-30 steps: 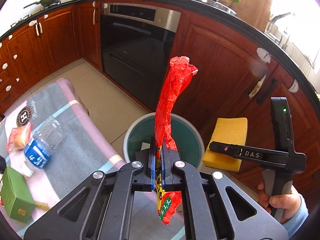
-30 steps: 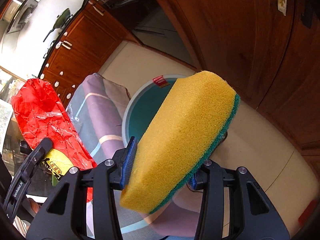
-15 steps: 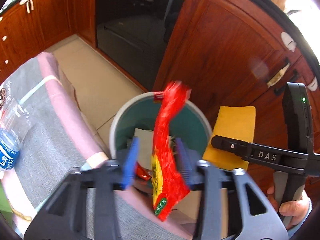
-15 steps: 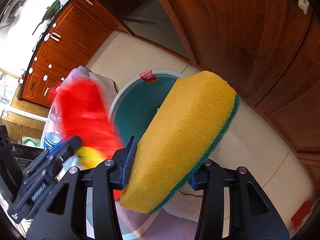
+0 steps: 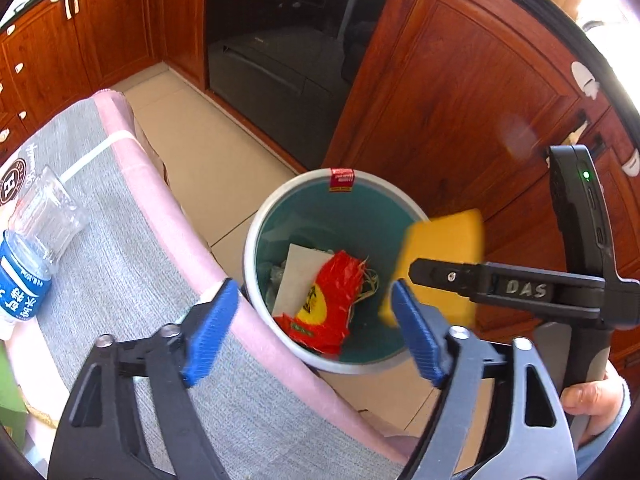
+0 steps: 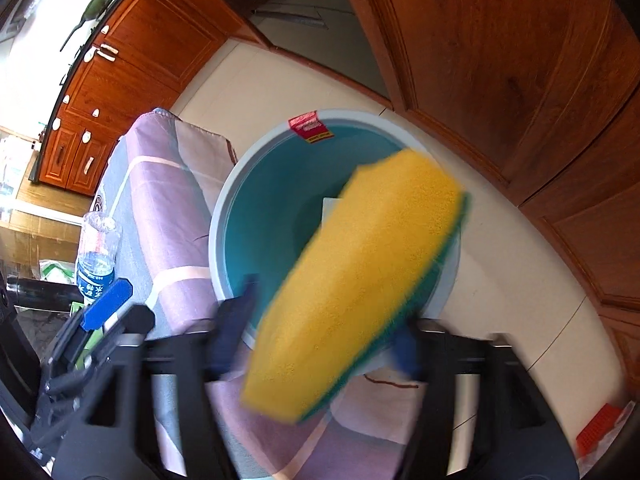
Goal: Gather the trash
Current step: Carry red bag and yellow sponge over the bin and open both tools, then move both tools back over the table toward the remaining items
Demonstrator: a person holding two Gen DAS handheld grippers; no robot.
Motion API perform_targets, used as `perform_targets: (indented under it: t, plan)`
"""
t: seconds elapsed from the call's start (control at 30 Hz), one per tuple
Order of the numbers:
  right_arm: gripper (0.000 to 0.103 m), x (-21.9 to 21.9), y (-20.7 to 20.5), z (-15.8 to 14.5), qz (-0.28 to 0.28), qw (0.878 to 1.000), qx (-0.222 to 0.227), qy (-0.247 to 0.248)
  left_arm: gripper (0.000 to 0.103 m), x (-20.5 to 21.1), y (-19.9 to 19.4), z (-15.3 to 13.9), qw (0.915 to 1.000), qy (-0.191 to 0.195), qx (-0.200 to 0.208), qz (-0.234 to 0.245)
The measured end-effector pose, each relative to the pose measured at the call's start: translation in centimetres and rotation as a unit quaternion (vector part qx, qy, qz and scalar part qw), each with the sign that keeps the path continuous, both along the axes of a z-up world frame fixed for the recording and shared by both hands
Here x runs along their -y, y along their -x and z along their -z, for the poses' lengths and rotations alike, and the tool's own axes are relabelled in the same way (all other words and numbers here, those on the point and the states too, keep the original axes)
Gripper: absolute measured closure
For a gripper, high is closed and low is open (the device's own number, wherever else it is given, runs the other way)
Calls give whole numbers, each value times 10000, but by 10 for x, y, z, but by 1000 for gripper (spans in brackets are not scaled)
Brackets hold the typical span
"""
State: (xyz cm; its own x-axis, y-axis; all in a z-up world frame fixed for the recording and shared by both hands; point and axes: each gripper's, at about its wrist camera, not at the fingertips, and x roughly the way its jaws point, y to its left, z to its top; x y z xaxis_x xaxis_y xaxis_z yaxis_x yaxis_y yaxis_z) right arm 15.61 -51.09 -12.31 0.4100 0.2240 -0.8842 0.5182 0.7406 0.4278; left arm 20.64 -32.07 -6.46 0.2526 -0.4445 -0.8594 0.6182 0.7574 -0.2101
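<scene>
A round bin with a white rim (image 5: 256, 236) and teal inside stands on the floor by the table edge; it also shows in the right wrist view (image 6: 224, 204). A red snack wrapper (image 5: 328, 300) lies inside it on white paper. My left gripper (image 5: 312, 332) is open and empty above the bin. My right gripper (image 6: 320, 344) has its jaws spread, and a yellow sponge with a green back (image 6: 356, 276) is blurred between them over the bin; it also shows in the left wrist view (image 5: 444, 240).
A grey and pink cloth (image 5: 120, 248) covers the table at left. A plastic water bottle (image 5: 32, 256) lies on it, and a green box (image 5: 8, 396) sits at the left edge. Wooden cabinets (image 5: 460, 112) and an oven (image 5: 280, 52) stand behind the bin.
My left gripper opened and the red wrapper fell into the bin. My right gripper's jaws have spread and the sponge is now blurred, tilting over the bin.
</scene>
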Motion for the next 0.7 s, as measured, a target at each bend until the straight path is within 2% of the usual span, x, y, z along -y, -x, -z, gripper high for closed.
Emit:
perform_targets:
  t: [0.03,0.13,0.4,0.7]
  plan:
    - [21,-1,0,0,38,10000,-22,2,11,-2,-1,-3,10000,-12,24,-10]
    - [20,0,3,3,152,9997,-156,-52,8,-7,3,-4,10000,-59,69,-15]
    - [18,-7,16,7,323,9985,-427,-109,7,-34,11,-4,9999,-18,-58,-141]
    - [16,-35,27,-14,263,9989,-378,0,7,-76,28,-20,9994,49,37,-336]
